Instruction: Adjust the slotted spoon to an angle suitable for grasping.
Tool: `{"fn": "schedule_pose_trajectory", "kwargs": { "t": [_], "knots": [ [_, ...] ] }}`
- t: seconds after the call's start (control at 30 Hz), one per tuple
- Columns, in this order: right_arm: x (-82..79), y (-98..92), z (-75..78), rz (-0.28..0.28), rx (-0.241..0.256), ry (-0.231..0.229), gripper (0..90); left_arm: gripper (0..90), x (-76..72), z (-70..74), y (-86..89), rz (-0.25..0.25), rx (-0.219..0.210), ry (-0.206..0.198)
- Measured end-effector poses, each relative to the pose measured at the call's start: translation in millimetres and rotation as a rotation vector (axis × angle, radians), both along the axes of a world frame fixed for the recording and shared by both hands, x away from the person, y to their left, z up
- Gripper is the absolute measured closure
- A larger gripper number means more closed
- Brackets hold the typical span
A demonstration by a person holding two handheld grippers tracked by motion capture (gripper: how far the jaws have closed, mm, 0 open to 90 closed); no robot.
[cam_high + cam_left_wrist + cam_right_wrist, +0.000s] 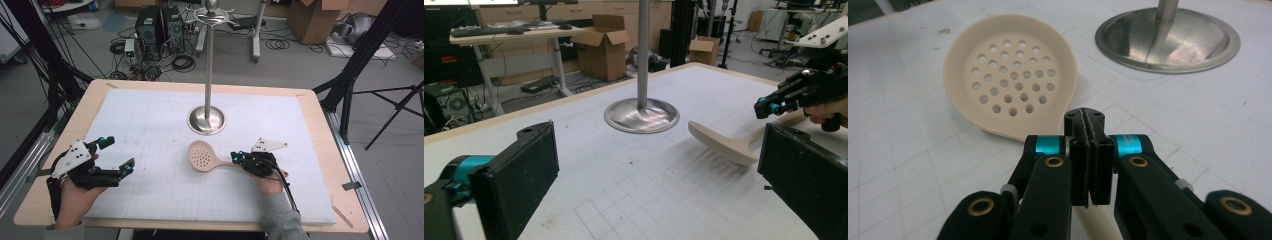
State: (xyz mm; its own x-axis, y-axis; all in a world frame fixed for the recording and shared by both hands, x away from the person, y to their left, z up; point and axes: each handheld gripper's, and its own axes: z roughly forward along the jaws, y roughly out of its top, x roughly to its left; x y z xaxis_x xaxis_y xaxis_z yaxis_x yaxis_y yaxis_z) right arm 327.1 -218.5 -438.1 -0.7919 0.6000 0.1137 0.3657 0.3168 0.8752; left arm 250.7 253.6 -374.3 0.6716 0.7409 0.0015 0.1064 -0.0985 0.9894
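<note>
Nearest in the high view, the person's two hands come in over the worktop [320, 130] edge, each holding a gripper. The left gripper [116, 155] sits at the near left of the white gridded mat [150, 125], its jaws spread wide with nothing between them; in the left gripper view the two black pads [516, 180] stand far apart over bare mat. The right gripper [235, 158] at the near right has its jaws clenched on the handle of a beige skimmer [202, 156], which lies on the mat at the middle, its round holed bowl [1010, 75] pointing away from the hand and lying empty. Just beyond the skimmer stands a steel stand [206, 119], its round base on the mat and its pole rising upright. Past the worktop, computer towers [160, 25], cables and a cardboard box [312, 20] sit on the floor.
</note>
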Motion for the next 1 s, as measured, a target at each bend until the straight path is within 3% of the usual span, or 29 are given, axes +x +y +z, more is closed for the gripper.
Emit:
{"fn": "schedule_pose_trajectory", "kwargs": {
  "t": [0.3, 0.7, 1.0],
  "knots": [
    [6.2, 8.1, -6.0, -0.012, -0.026, 0.017, 89.4, 3.3, 0.3, -1.3, -0.5, 0.0, 0.0, 0.005],
    [10.1, 22.1, -7.7, -0.028, -0.129, 0.032, 89.5, 3.3, 1.0, -2.4, -0.8, -0.001, 0.001, 0.008],
    [14.2, 27.4, -8.8, -0.027, -0.164, 0.058, 89.5, 3.3, 1.3, -2.6, -0.5, 0.0, 0.001, 0.009]
  ]
}}
